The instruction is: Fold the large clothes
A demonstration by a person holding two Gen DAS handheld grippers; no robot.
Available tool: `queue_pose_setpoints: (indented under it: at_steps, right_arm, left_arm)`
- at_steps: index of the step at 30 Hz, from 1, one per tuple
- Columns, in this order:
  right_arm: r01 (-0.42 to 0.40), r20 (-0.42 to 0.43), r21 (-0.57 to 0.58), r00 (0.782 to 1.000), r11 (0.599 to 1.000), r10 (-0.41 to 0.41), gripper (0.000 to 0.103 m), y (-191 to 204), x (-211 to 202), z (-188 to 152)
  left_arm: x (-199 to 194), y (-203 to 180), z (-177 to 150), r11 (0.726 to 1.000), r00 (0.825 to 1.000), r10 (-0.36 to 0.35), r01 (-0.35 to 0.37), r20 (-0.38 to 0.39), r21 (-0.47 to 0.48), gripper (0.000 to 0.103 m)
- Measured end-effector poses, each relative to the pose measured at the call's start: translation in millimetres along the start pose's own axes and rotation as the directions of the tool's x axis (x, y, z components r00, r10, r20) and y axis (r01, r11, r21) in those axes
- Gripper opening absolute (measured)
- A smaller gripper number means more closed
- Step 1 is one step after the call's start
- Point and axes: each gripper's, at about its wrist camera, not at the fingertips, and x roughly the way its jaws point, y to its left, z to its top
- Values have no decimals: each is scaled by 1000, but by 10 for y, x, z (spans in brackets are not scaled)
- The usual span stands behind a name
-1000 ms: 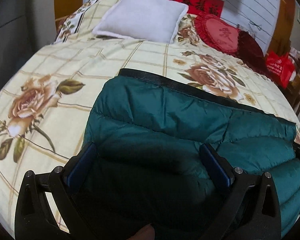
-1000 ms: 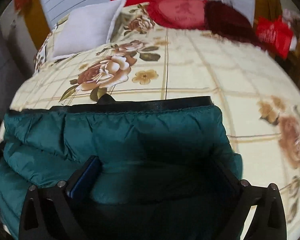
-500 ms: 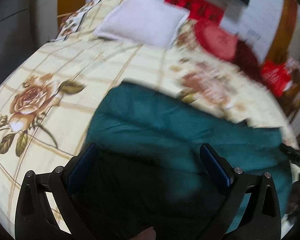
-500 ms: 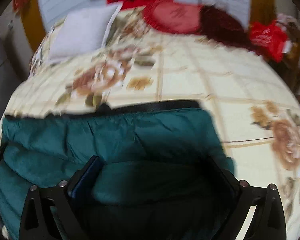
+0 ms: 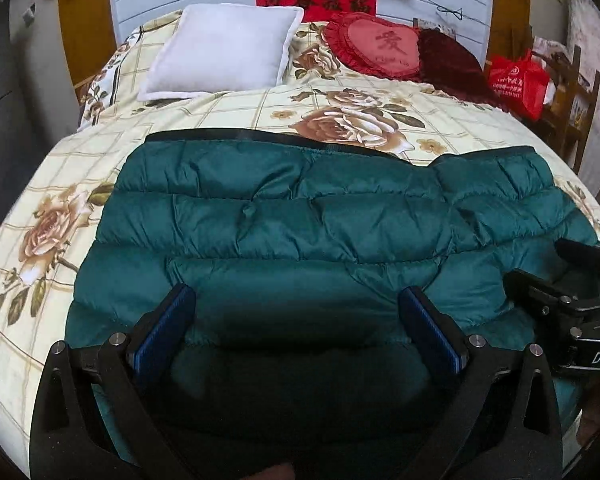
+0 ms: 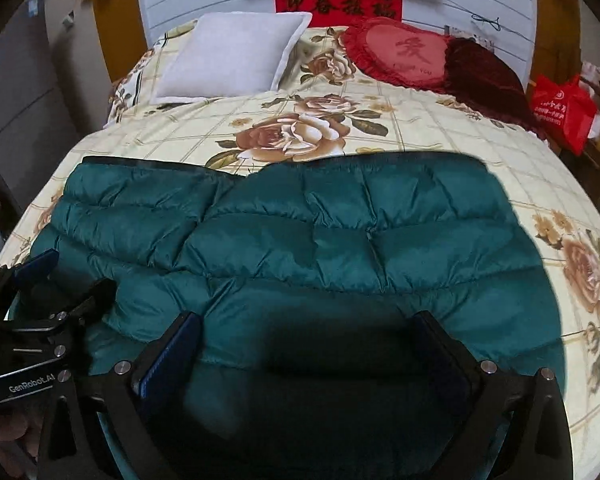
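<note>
Lying flat across bed [image 5: 204, 120]: teal puffer jacket [image 5: 300, 220], folds pending; left tongs [image 5: 300, 328], right tongs [image 6: 312, 352] hovering released above near hem.

black grippers [image 5: 296, 316], blue pads [image 5: 162, 330], maybe rubber

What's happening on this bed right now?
A person holds a two-finger gripper in each hand over a teal puffer jacket spread across a floral bedspread. The left gripper and right gripper both sit open at the jacket's near edge, side by side, neither clamping fabric. The jacket lies fairly flat, dark trim at its far edge. A white pillow and red heart cushion sit at the head of the bed.
</note>
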Motion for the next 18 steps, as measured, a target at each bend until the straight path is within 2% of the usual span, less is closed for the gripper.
queue_pose_setpoints:
  at_steps: [4,11,18]
  right_arm:
    - [3,-17,18,1000,1000,-3,103,-19,4,26]
    - [-39,2,-34,999,999,39,103,-24,-36,-35]
    - [-33,45,-38,998,999,35,103,-17,-58,-90]
  left_arm:
    - [33,58,-23,999,999,-32,32,-25,-32,103]
    - [10,19,-85,1000,1000,-13,12,-14,-16,103]
    - [-1,9,-100,1000,1000,-7,7,-8,-20,103]
